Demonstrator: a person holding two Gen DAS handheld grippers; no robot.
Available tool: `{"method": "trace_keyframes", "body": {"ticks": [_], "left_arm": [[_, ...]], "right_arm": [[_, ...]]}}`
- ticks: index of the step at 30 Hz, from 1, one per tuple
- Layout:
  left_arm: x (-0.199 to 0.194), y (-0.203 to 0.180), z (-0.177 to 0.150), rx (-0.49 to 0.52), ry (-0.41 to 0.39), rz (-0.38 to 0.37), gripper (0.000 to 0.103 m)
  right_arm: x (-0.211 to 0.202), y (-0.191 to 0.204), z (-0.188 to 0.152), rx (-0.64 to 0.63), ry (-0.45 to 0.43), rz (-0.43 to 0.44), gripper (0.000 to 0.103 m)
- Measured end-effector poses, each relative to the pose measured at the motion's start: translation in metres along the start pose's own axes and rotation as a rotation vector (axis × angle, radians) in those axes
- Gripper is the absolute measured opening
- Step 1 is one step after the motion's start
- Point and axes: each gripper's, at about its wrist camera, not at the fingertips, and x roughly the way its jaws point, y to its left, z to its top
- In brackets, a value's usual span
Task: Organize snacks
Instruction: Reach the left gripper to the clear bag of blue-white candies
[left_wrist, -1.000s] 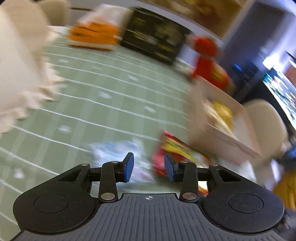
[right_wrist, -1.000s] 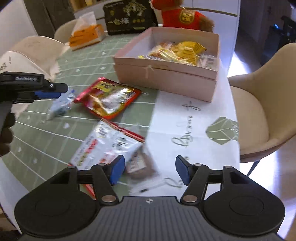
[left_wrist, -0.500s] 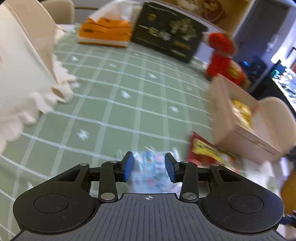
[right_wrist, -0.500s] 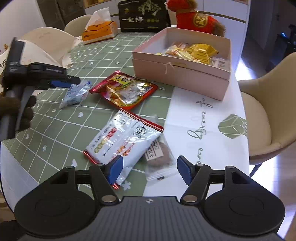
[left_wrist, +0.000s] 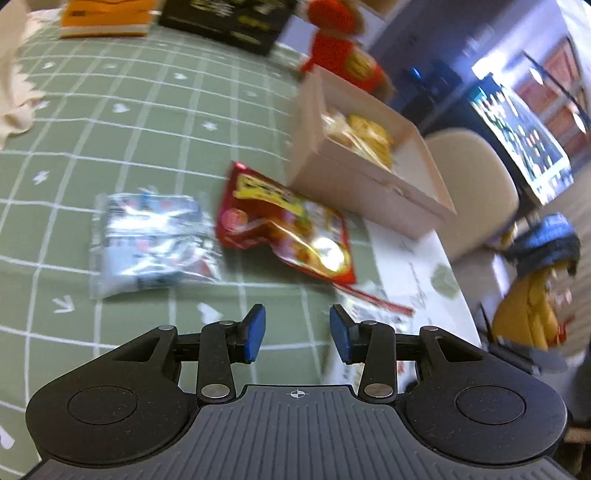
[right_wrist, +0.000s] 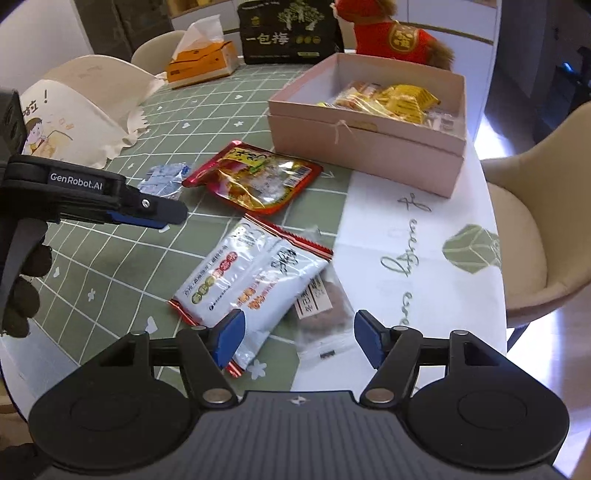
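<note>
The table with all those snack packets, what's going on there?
A person with a two-finger gripper in each hand is tidying snacks into the open pink cardboard box, which already holds yellow packets. Both the left gripper and right gripper are open and hold nothing. Still loose on the green checked tablecloth: a small blue-and-white packet, a red foil packet, a white red-edged packet and a clear brown-filled packet.

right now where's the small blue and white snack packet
On the green checked tablecloth, the small blue and white snack packet lies left of the red foil snack bag, just beyond the left tool.
</note>
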Motion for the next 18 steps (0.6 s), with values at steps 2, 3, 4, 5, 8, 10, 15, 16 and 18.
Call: {"method": "trace_keyframes", "body": {"ticks": [2, 3, 4, 5, 8, 10, 15, 16, 18], "left_arm": [[0.005, -0.011, -0.003, 0.041, 0.028, -0.018, 0.043], [0.008, -0.016, -0.006, 0.060, 0.042, -0.028, 0.043], [0.010, -0.021, -0.009, 0.077, 0.050, -0.035, 0.043], [0.012, -0.026, -0.012, 0.090, 0.053, -0.038, 0.043], [0.017, -0.036, -0.018, 0.104, 0.061, -0.049, 0.043], [0.015, -0.038, -0.019, 0.119, 0.052, -0.053, 0.043], [-0.005, -0.008, 0.016, 0.111, -0.091, 0.078, 0.043], [-0.007, 0.003, 0.025, 0.092, -0.128, 0.132, 0.043], [-0.007, 0.037, 0.045, 0.006, -0.178, 0.253, 0.043]], "right_arm": [[0.005, 0.002, 0.003, -0.014, -0.007, -0.038, 0.066], [0.005, 0.001, 0.004, -0.016, -0.011, -0.048, 0.066], [0.004, -0.001, 0.005, -0.016, -0.018, -0.052, 0.066], [0.002, -0.003, 0.005, -0.012, -0.026, -0.056, 0.066], [-0.002, -0.013, 0.004, -0.008, -0.036, -0.086, 0.066], [-0.003, -0.019, 0.002, -0.010, -0.028, -0.112, 0.066], [-0.008, -0.028, -0.006, 0.029, -0.016, -0.094, 0.066], [-0.007, -0.027, -0.007, 0.032, -0.014, -0.094, 0.066], [-0.005, -0.025, -0.010, 0.042, -0.003, -0.086, 0.066]]}}
